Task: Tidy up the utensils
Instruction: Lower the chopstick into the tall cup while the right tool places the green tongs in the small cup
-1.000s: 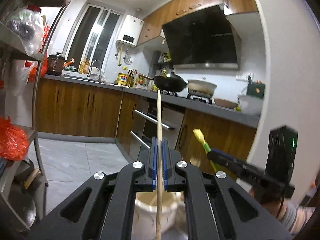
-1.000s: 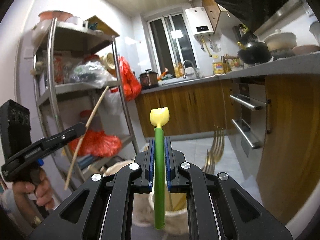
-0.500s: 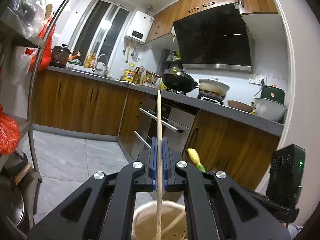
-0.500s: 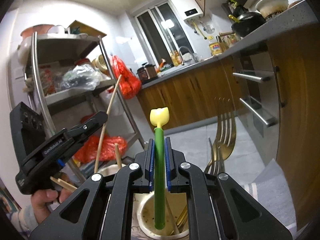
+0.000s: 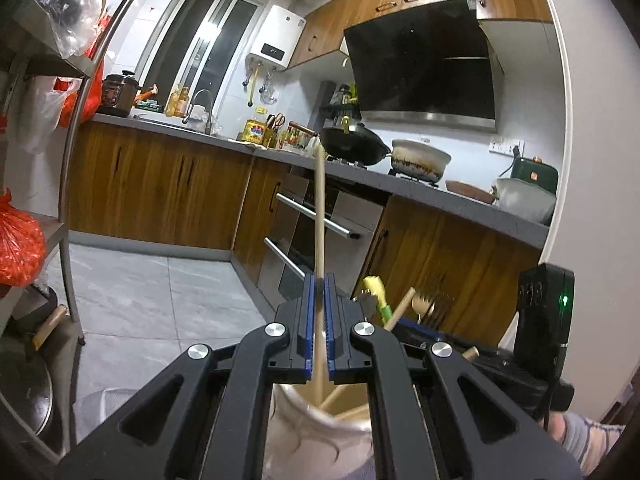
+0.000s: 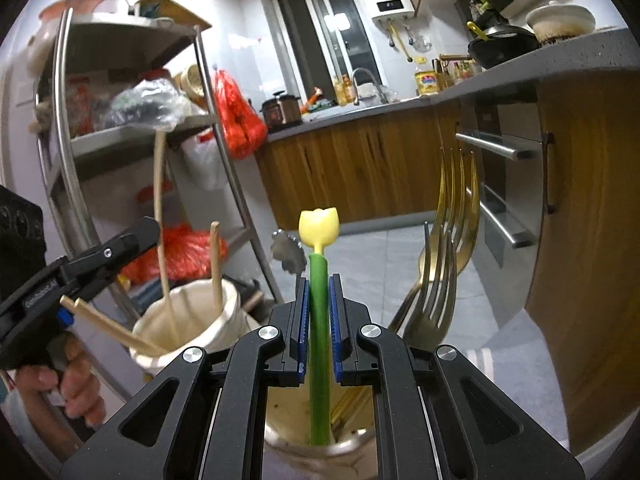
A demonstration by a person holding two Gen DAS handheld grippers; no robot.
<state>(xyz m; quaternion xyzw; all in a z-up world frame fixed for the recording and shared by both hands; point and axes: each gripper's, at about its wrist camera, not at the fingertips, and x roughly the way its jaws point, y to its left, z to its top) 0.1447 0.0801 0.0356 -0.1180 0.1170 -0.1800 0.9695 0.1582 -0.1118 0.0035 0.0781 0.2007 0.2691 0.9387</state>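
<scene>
Two grippers, both busy: our left gripper point(image 5: 319, 280) is clamped on a wooden chopstick point(image 5: 319, 208) dipping into the white holder point(image 6: 188, 320). Our right gripper point(image 6: 319, 280) pinches the green tulip-topped utensil point(image 6: 319, 320) over the metal cup point(image 6: 340, 446) beside gold forks point(image 6: 440, 288).

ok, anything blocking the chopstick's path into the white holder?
Nothing visible. The left hand-held gripper holds the chopstick with its lower end already inside the white holder; the few chopsticks already in it lean aside, leaving room.
</scene>
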